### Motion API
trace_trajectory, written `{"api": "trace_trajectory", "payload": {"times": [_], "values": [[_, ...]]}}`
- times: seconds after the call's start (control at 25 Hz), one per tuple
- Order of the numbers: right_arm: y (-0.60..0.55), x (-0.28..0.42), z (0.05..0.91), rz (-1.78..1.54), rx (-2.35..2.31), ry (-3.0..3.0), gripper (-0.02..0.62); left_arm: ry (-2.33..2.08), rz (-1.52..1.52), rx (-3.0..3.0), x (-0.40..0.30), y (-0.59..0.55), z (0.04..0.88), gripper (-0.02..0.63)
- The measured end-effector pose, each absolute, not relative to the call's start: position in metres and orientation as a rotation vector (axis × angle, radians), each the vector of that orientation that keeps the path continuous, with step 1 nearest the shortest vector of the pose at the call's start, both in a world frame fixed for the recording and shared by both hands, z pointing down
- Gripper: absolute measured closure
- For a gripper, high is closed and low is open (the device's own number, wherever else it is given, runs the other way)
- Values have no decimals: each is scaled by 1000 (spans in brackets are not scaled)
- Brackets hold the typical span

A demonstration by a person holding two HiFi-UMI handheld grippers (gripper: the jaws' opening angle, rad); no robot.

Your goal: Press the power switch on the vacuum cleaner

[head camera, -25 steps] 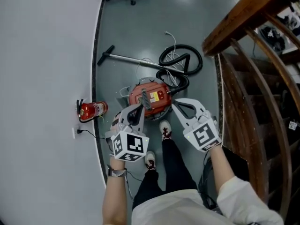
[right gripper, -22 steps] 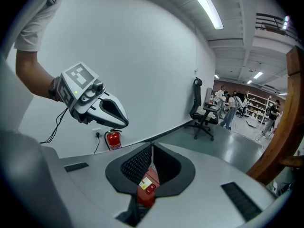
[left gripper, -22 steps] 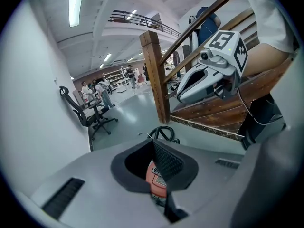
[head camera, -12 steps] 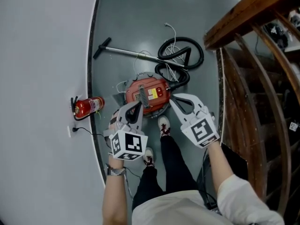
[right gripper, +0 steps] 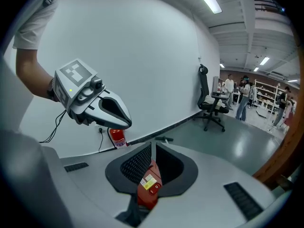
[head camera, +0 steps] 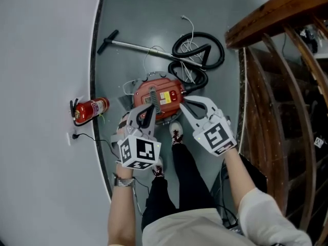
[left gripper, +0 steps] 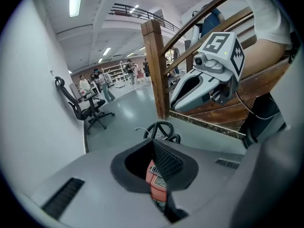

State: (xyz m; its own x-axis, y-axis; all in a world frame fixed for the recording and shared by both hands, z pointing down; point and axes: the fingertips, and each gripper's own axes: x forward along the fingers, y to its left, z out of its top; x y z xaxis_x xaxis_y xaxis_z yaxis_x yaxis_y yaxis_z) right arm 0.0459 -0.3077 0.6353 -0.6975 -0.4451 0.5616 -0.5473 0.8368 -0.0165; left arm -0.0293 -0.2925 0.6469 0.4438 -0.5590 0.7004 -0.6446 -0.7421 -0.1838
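A red canister vacuum cleaner (head camera: 159, 97) lies on the grey floor, with a yellow label on top and a black hose (head camera: 199, 55) coiled behind it. My left gripper (head camera: 150, 110) hangs over the vacuum's near left edge, jaws closed together. My right gripper (head camera: 183, 104) hangs by its near right edge, also shut. Each holds nothing. Through the left gripper (left gripper: 153, 145) I see a strip of the red body (left gripper: 156, 186). Past the right gripper (right gripper: 152, 148) the red body (right gripper: 148, 186) shows its yellow label and a small round red button (right gripper: 155, 190).
A metal wand (head camera: 134, 46) lies on the floor behind the vacuum. A red fire extinguisher (head camera: 90, 109) stands by the curved white wall (head camera: 46, 86), next to a plugged socket. A wooden stair railing (head camera: 271, 86) runs along the right. The person's shoes (head camera: 176, 134) stand just before the vacuum.
The head view has drifted, so everything sits a little higher and more to the left. Both grippers stay shut at about the same spots over the vacuum's near edge.
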Motion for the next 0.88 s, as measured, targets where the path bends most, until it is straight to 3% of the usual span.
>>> {"api": "trace_trajectory", "payload": {"times": [0.72,0.8,0.88], "values": [[-309,39,701,341,651,-2403,560,-1023,1211,2519,-34,-287,689,607],[-309,40,711,360,630,-2394,503,-1023,1216,2513,-34,-286,693,607],[-312,41,719,371,620,-2389,489,-1026,1218,2506,-34,-287,696,607]]}}
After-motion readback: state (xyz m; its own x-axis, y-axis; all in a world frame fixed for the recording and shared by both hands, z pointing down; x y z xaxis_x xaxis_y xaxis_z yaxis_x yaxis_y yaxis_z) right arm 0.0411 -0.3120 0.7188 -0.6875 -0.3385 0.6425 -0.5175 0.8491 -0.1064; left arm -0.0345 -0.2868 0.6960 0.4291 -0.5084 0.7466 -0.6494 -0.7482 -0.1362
